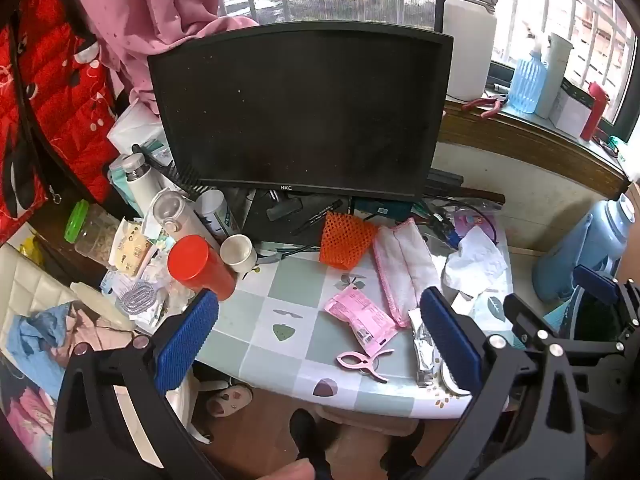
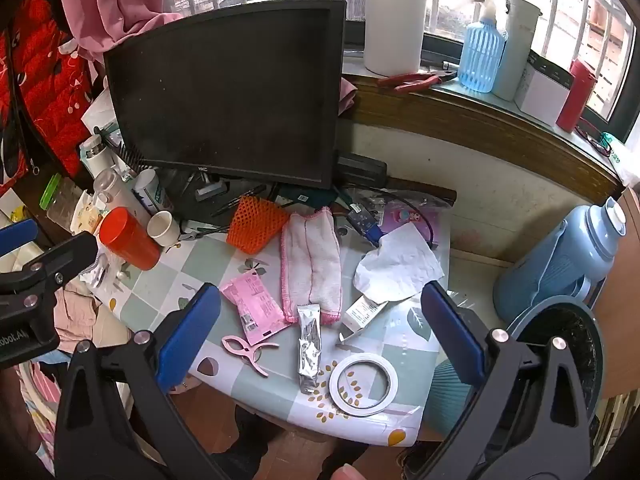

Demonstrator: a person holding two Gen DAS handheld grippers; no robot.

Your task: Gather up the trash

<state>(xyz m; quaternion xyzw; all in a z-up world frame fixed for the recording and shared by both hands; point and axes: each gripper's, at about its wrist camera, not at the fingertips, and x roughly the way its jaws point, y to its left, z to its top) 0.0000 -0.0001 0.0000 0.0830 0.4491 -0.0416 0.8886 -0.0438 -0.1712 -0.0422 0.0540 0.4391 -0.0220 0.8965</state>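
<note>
**Wrappers and paper lie on the table while both grippers are held spread above its near edge**

A flat pink plastic wrapper point(image 2: 256, 306) is seen lying on the checked green-and-white tablecloth point(image 2: 168, 276), near the front of the table. Just to its right a crinkled silver foil sachet point(image 2: 309, 346) is laid lengthwise, its far end touching the hem of a folded pink-edged white cloth point(image 2: 311, 266). A crumpled sheet of white paper point(image 2: 398, 266) rests further right, partly covering a small white carton point(image 2: 362, 312). A pink plastic clothes peg point(image 2: 246, 350) lies in front of the wrapper, and a roll of white tape point(image 2: 363, 378) sits near the table's front edge, beside the sachet's near end.

The right gripper point(image 2: 320, 340) is held above the front edge with its blue-padded fingers point(image 2: 188, 336) wide apart and nothing between them. The left gripper point(image 1: 320, 340) is likewise spread and empty, and is held to the left of the right one.

Behind the litter, an orange mesh sleeve point(image 2: 256, 226), a red plastic cup point(image 2: 128, 238) and a small white paper cup point(image 2: 163, 227) are placed before a dark curved monitor point(image 2: 228, 92). A round dark bin with a blue rim point(image 2: 560, 344) is seen beside the table on the right, with a pale blue thermos jug point(image 2: 572, 256) behind it.
</note>
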